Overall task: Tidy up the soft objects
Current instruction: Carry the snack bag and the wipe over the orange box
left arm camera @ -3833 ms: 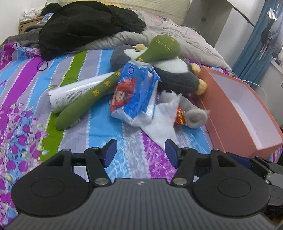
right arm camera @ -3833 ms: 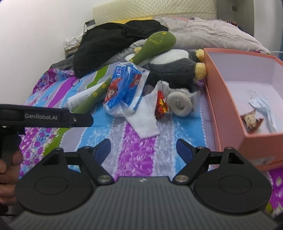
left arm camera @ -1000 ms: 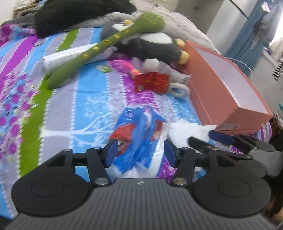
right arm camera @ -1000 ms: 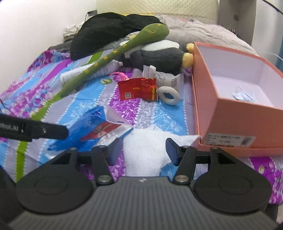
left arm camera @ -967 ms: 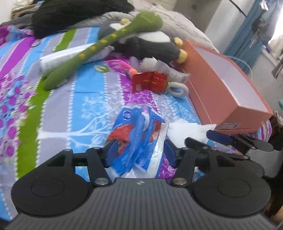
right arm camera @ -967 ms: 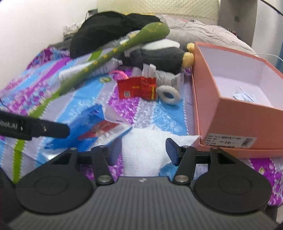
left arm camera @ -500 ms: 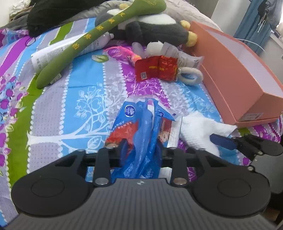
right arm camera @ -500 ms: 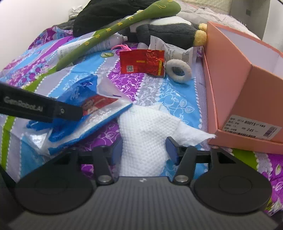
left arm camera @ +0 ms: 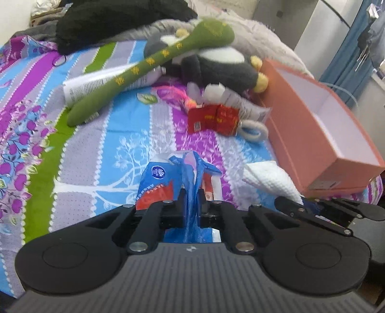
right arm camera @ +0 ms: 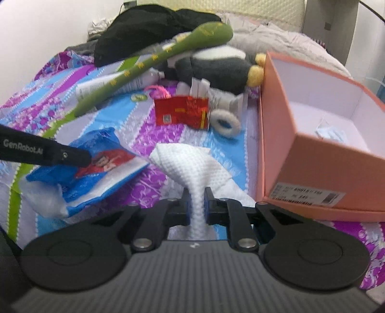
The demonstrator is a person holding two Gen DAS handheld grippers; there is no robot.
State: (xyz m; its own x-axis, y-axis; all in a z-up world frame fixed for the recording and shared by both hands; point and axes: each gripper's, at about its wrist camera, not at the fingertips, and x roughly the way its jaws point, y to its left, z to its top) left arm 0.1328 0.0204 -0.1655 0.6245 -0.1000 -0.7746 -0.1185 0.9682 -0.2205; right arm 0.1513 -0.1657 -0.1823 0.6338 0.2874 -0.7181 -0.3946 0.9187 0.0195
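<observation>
A blue tissue pack (left arm camera: 156, 183) lies on the striped bedspread, and my left gripper (left arm camera: 191, 192) is closing its jaws, the pads pinching the pack's blue wrapper. In the right wrist view the same pack (right arm camera: 96, 168) shows with the left gripper's finger (right arm camera: 79, 156) on it. My right gripper (right arm camera: 196, 195) is closing too, its pads squeezing a bunched white tissue sheet (right arm camera: 187, 163). That sheet (left arm camera: 272, 178) is at the right in the left wrist view. An open orange box (right arm camera: 312, 168) stands just right of the sheet.
Farther up the bed lie a green plush snake (left arm camera: 149, 65), a grey penguin plush (left arm camera: 223, 67), a red packet (left arm camera: 214, 118), a white fuzzy ring (left arm camera: 255, 131) and a white tube (left arm camera: 89, 84). Black clothing (left arm camera: 115, 21) is heaped at the head. A face mask (right arm camera: 332, 133) lies in the box.
Both grippers' jaws have come together: the left onto the blue pack's wrapper, the right onto the white sheet, which now bunches between its pads.
</observation>
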